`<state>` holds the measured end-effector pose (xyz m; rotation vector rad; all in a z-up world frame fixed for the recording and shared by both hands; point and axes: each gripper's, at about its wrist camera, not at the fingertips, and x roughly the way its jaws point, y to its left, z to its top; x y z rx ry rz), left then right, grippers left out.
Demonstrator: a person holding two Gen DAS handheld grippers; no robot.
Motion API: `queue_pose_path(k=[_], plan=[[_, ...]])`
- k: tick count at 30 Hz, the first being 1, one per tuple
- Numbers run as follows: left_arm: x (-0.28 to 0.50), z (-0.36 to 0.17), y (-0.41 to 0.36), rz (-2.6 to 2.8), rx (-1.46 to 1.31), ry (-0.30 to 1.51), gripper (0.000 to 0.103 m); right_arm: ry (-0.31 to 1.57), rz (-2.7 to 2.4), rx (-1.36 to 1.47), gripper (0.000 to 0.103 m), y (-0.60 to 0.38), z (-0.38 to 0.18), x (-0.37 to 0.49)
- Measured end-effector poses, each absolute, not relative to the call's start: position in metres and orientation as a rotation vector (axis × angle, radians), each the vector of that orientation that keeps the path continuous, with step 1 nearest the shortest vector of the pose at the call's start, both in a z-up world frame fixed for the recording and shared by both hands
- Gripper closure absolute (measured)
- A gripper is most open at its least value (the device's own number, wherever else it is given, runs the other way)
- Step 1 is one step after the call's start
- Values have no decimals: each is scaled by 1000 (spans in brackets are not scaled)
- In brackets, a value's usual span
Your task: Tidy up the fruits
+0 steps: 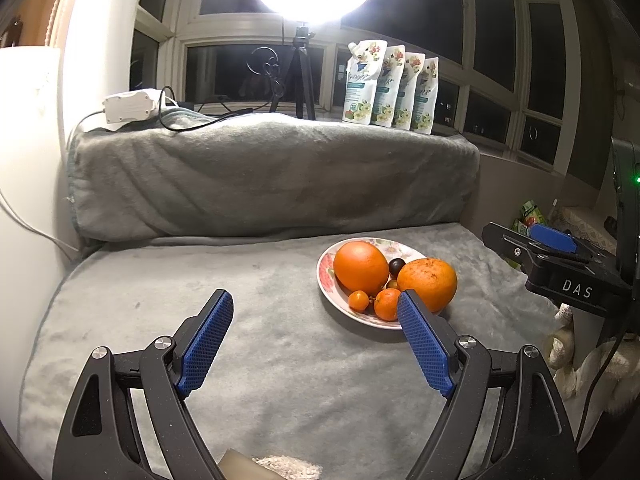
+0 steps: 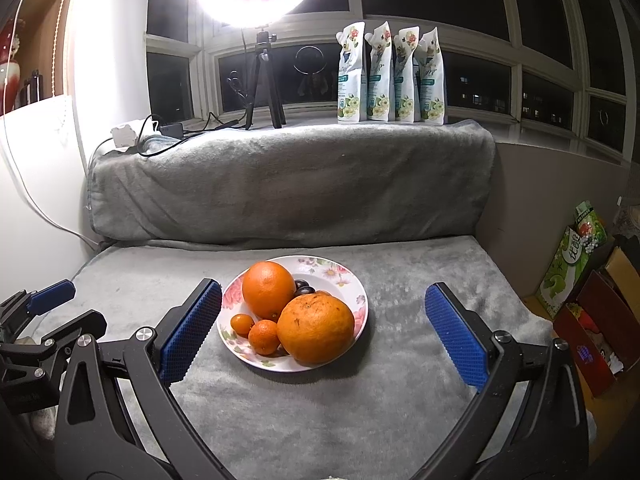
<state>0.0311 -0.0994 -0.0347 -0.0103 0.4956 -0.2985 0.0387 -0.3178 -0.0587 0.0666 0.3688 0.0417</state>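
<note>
Black two-finger left gripper (image 1: 316,316) with blue ribbed pads sits nearest the lens, jaws spread wide, nothing between them but grey fleece blanket (image 1: 240,280); black right gripper (image 2: 323,312) likewise stands wide and empty, its fingers framing the white floral-rimmed ceramic plate (image 2: 344,280) from the near side without touching it. All fruit visible is gathered on that plate: large smooth orange (image 2: 268,289) at back left, larger rough-skinned orange (image 2: 315,329) at front right, small mandarin (image 2: 264,336) and smaller kumquat-like orange fruit (image 2: 241,324) touching along the front left, dark round plums or grapes (image 2: 304,287) tucked behind between the two big fruits. No loose fruit lies on the blanket in either view. Judgement: either sorting has finished with everything plated, or nothing has begun and the pile awaits separation; frames do not settle which. No second container for sorting is visible
</note>
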Motion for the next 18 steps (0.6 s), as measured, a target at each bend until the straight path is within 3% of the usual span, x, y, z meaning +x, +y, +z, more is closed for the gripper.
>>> queue_pose_path(k=[18], plan=[[34,-39,-99,-291,-18,514,19,382,36,66,0,-316,-63,34]])
